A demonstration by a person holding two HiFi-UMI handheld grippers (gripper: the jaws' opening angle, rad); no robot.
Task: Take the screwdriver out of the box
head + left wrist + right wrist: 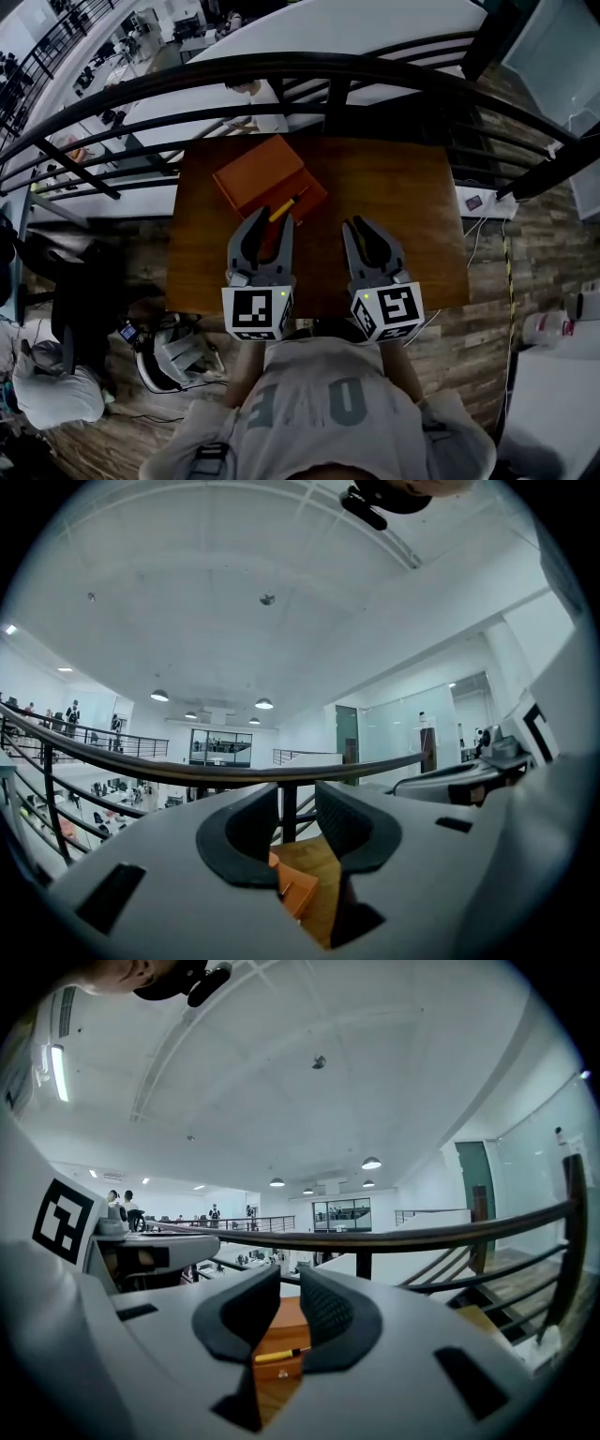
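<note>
The screwdriver point(285, 206) has a yellow handle and a thin dark shaft. It lies slantwise at the near edge of the orange box point(258, 173), which stands on the brown wooden worktop point(403, 197). Whether it rests on the box or inside it cannot be told. In the right gripper view the screwdriver point(276, 1355) shows as a yellow bar along the top edge of the box point(279, 1326), above a small metal catch on its front face.

The left hand-held gripper point(269, 225) is released, with its jaws a moderate way apart and nothing between them. The screwdriver lies just ahead of its tips, and from the head view contact cannot be judged. In its own view the left hand-held gripper point(298, 797) touches nothing, and a corner of the box point(298, 891) and worktop show through the gap, below and ahead.

The right hand-held gripper point(364, 228) is beside the left one and clear of the box, which lies ahead and to its left. The right hand-held gripper point(289, 1283) has a narrow gap between its jaws and holds nothing.
</note>
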